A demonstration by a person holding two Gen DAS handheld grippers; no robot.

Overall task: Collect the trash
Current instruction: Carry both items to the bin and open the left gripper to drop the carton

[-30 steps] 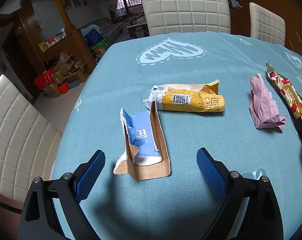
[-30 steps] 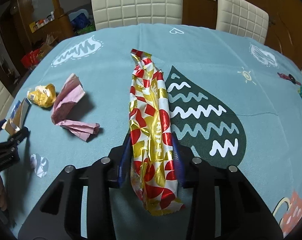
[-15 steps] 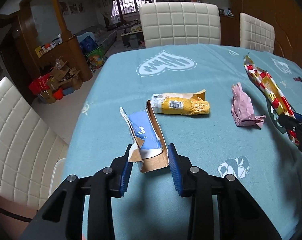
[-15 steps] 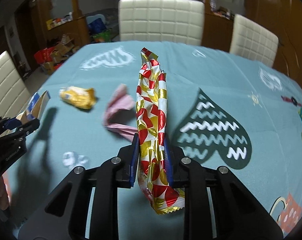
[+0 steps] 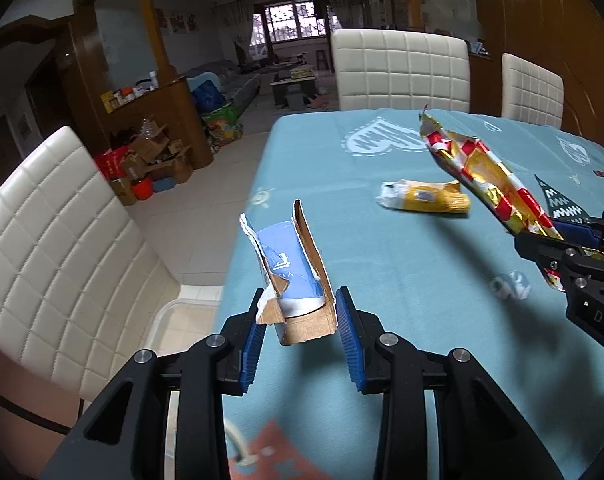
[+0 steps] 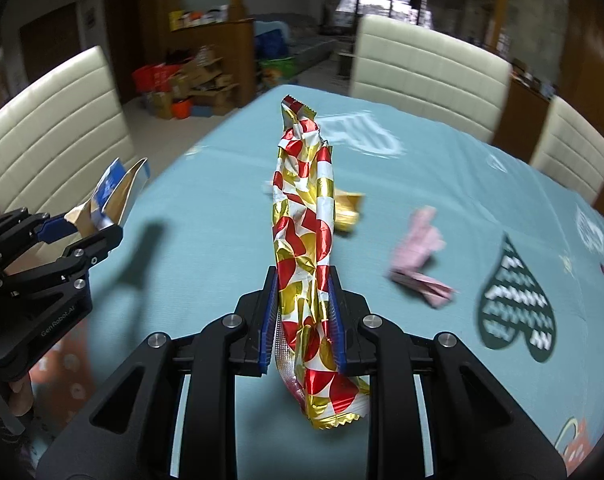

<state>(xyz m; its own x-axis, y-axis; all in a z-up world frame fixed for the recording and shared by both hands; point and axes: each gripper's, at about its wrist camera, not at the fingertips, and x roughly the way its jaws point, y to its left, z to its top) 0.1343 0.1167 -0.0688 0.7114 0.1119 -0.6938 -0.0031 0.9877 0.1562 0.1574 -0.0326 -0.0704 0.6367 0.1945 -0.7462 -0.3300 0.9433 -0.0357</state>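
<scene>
— Both of your pieces have left the cloth since a second ago, haven't they?

— Yes. Your left gripper (image 5: 299, 330), spread wide around the torn carton (image 5: 291, 276) back then, now pinches its near end between the ribbed blue pads; the stiff brown card with its glossy blue face juts up and away, clear of the table (image 5: 402, 272). Your right gripper (image 6: 303, 316) is pressed onto the foil wrapper (image 6: 306, 240), a long crinkled red, gold and white sleeve that stands above the jaws with its crimped tail drooping below.

— And what still lies on the teal cloth?

— Toward the far middle, a crumpled yellow packet (image 5: 426, 197), soft and roughly tube-shaped. To its right in your right wrist view, a wad of pink paper (image 6: 420, 258), folded and creased, blurred
</scene>
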